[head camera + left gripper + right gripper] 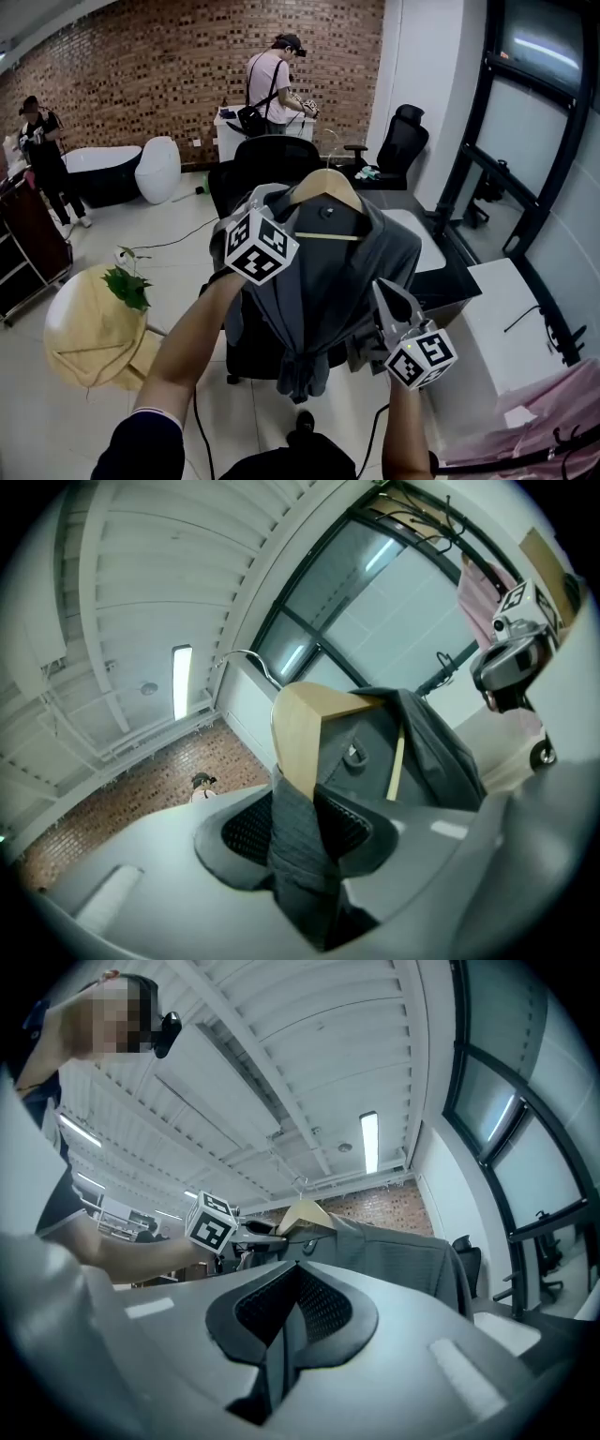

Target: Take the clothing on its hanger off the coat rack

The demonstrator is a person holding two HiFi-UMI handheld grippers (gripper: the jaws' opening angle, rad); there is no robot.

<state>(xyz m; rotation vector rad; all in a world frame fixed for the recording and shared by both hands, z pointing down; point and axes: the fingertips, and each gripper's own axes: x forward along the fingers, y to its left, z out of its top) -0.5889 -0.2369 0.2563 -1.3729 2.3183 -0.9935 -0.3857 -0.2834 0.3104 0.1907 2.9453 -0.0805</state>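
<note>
A grey robe-like garment (319,281) hangs on a wooden hanger (325,187) with a metal hook, held up in the air away from any rail. My left gripper (281,211) is shut on the hanger's left shoulder end, pinching grey fabric (300,836) and wood (300,733) between its jaws. My right gripper (384,289) stands lower at the garment's right side, pointing up, shut with nothing between its jaws (286,1335). In the right gripper view the hanger (305,1213) and garment (403,1255) show ahead, with the left gripper (258,1232) at the hanger.
The black coat rack bar (525,455) with a pink garment (553,412) is at the lower right. A black office chair (272,155) stands behind the garment. A round wooden table (89,323) is at the left, a white desk (511,328) at the right. People stand at the brick wall.
</note>
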